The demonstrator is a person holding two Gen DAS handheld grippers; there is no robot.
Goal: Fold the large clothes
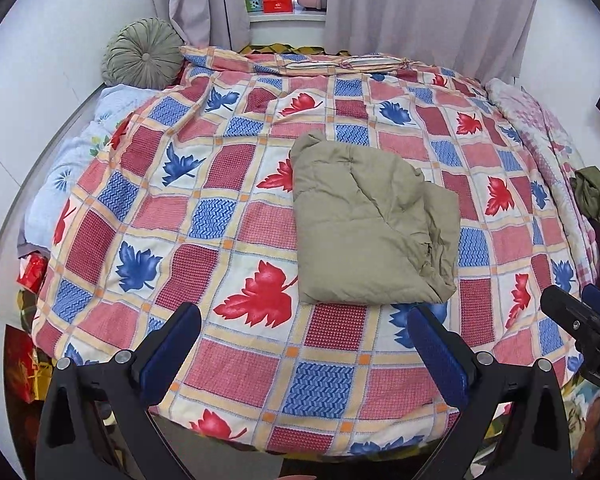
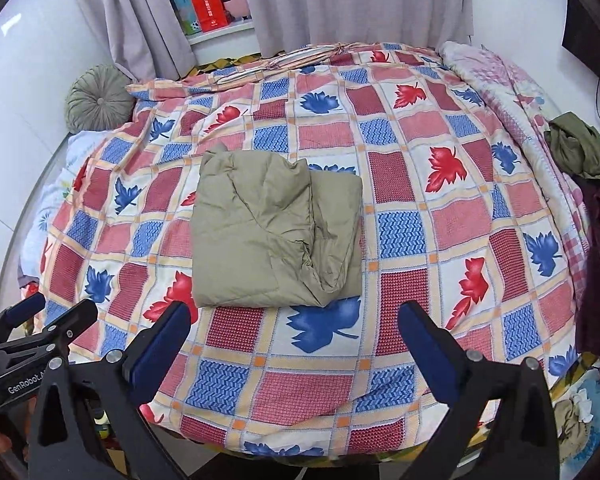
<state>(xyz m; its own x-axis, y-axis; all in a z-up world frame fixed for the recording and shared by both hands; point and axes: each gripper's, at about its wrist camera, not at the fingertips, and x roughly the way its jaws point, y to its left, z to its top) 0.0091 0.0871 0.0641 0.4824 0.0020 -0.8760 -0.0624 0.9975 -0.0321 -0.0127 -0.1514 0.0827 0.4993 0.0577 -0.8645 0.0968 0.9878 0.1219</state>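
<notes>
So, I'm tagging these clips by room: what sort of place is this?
Most likely a bedroom in a home. A bed with a leaf-patterned quilt fills the view, a round pleated cushion sits at its far corner, and curtains hang behind it.

free room: all around the folded puffy green jacket [image 2: 276, 232] on the leaf-patterned checked quilt [image 2: 420, 216] | in the way: round green pleated cushion [image 1: 142, 53] far left, crumpled dark-green clothes [image 2: 576, 148] at right edge
</notes>
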